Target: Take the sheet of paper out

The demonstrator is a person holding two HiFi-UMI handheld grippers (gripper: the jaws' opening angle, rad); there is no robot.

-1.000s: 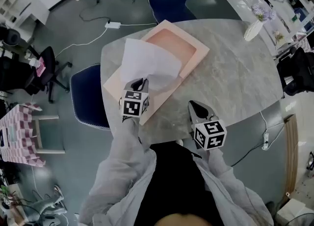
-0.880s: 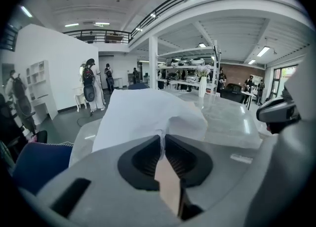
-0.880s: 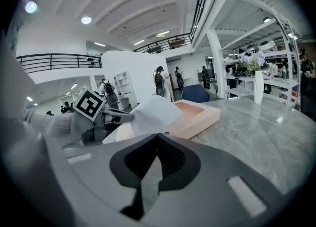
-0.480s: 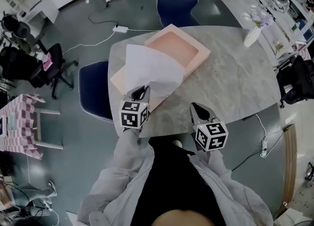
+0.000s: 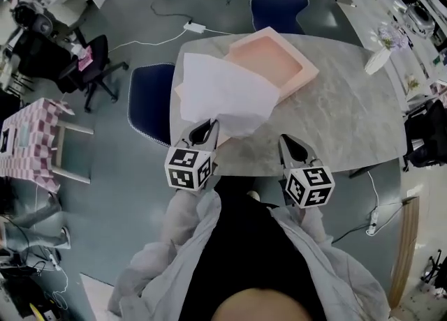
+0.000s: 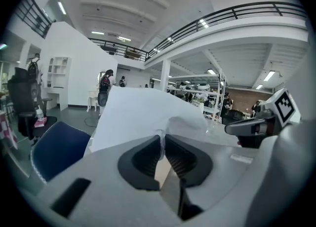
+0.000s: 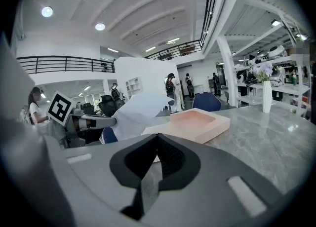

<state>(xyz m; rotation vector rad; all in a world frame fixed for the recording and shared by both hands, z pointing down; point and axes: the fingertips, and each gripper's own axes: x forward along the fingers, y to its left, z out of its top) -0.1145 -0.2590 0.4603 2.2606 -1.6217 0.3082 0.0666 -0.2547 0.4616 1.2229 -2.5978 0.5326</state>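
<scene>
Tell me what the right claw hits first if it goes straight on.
Probably the pink box on the table, though the right claw may touch the tabletop first; depth is unclear.

text: none readable | labels: none | numbers: none

Pale grey sleeves (image 5: 178, 246), black top (image 5: 244, 243), white cubes (image 5: 188, 168) with black square markers.
</scene>
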